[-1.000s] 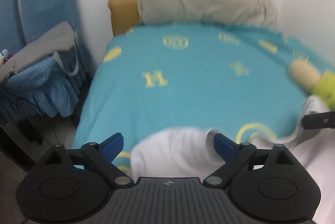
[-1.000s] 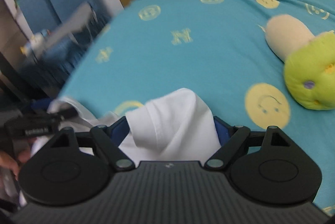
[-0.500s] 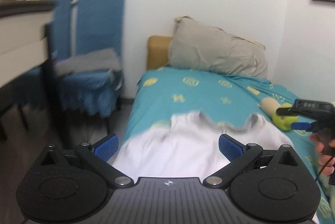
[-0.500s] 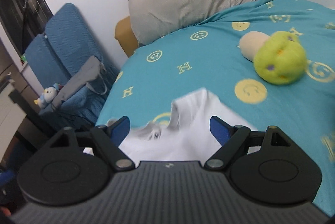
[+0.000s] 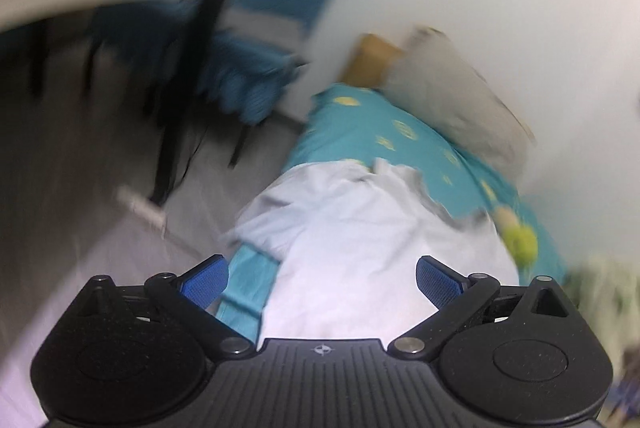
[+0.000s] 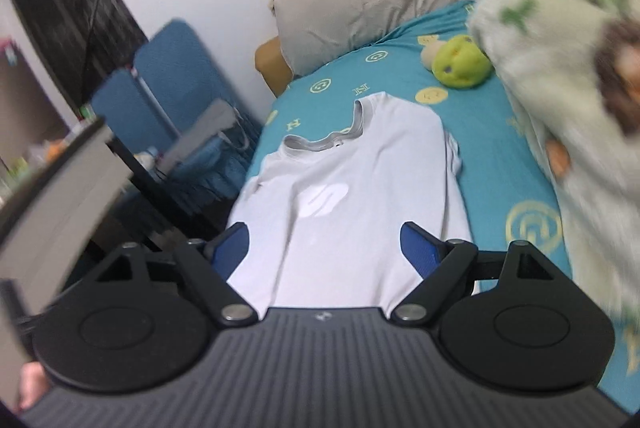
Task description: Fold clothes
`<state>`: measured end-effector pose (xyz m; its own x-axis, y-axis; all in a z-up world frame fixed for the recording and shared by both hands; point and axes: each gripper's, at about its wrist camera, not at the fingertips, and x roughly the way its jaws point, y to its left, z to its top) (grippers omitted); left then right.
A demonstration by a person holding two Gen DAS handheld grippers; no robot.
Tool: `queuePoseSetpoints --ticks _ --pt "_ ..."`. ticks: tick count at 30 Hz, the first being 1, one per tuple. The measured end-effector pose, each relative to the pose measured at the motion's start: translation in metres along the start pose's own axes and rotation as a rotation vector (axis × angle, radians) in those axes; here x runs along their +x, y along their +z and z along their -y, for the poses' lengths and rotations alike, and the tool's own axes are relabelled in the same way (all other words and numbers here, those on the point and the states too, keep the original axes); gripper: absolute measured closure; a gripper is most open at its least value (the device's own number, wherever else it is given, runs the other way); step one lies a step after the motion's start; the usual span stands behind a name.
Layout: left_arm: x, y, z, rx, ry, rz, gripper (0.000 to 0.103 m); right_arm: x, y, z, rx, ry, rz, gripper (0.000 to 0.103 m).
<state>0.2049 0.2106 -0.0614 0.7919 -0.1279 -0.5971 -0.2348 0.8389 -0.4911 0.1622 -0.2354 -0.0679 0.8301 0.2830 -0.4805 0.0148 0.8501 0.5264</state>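
Turquoise bed [image 6: 492,132] fills the room. Both tongs, left [image 5: 322,278] and right [image 6: 325,242], hang released and empty. Beyond them the white T-shirt [image 6: 360,180] lies spread flat on the bed, collar far; folding looks not yet begun. No containers show.

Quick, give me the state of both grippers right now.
Left gripper: open, holding nothing; white T-shirt lies beyond it.
Right gripper: open, holding nothing.
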Motion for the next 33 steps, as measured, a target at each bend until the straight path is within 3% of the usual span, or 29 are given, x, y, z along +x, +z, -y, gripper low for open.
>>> queuePoseSetpoints --ticks 4,8,11,18,20,21,22,24,25,30,33 --pt "0.016 0.016 -0.042 -0.232 -0.006 -0.006 0.004 -0.003 -0.018 0.013 0.041 -0.039 -0.009 0.024" --pt "0.056 0.028 -0.062 -0.343 0.016 -0.016 0.004 0.015 -0.017 0.025 0.094 -0.048 -0.011 0.037" --pt "0.102 0.030 -0.074 -0.413 0.039 -0.037 0.005 0.031 -0.015 0.029 0.113 -0.041 0.000 0.037" --pt "0.213 0.017 -0.104 -0.609 0.025 -0.117 0.023 0.072 -0.014 0.051 0.135 -0.076 -0.035 0.037" --pt "0.230 0.015 -0.114 -0.661 -0.002 -0.125 0.035 0.086 -0.013 0.059 0.154 -0.086 -0.052 0.037" --pt "0.237 0.016 -0.116 -0.676 -0.016 -0.134 0.049 0.092 -0.012 0.063 0.160 -0.092 -0.061 0.037" --pt "0.242 0.017 -0.116 -0.674 -0.025 -0.140 0.062 0.098 -0.012 0.067 0.165 -0.100 -0.068 0.037" --pt "0.247 0.023 -0.108 -0.619 -0.028 -0.144 0.078 0.109 -0.011 0.072 0.184 -0.112 -0.082 0.037" --pt "0.249 0.026 -0.104 -0.589 -0.028 -0.143 0.093 0.113 -0.011 0.075 0.195 -0.113 -0.089 0.037" --pt "0.237 0.059 -0.074 -0.374 0.009 -0.052 0.099 0.112 -0.014 0.074 0.191 -0.132 -0.089 0.037" --pt "0.232 0.085 -0.053 -0.232 0.091 0.042 0.099 0.104 -0.014 0.070 0.167 -0.149 -0.062 0.037"
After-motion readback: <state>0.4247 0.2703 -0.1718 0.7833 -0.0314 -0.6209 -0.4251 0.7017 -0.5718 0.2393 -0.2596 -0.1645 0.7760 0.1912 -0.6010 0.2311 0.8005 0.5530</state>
